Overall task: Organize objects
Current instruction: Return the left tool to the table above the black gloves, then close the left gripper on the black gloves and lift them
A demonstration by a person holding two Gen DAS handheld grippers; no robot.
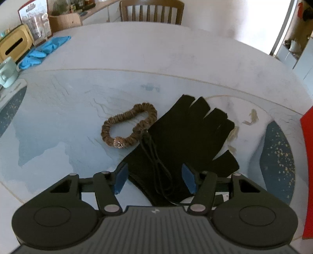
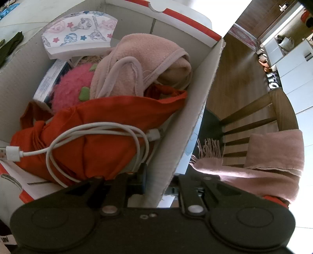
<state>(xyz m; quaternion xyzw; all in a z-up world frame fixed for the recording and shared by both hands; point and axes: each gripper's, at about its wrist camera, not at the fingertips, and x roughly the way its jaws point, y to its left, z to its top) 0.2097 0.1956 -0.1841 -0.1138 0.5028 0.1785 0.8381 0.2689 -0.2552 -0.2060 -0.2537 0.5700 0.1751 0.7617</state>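
In the left wrist view a black fingerless glove (image 1: 187, 136) lies flat on the table with a thin black cord (image 1: 156, 168) across its cuff. A brown scrunchie (image 1: 129, 125) with a sparkly bead lies just left of it. My left gripper (image 1: 155, 178) is open, its blue pads either side of the glove's cuff. In the right wrist view my right gripper (image 2: 156, 181) grips the cardboard wall (image 2: 187, 125) of a box. The box holds an orange bag (image 2: 101, 132), a white USB cable (image 2: 93, 136), pink fleece (image 2: 144, 64), a pink plush (image 2: 72, 88) and a patterned mask (image 2: 80, 35).
Blue gloves (image 1: 43, 52), a yellow tissue box (image 1: 13, 45) and a pale green mug (image 1: 7, 72) sit at the table's far left. A wooden chair (image 1: 152, 11) stands behind the table. A red box edge (image 1: 307, 172) is at right. A pink scarf (image 2: 264, 162) hangs on a chair beside the box.
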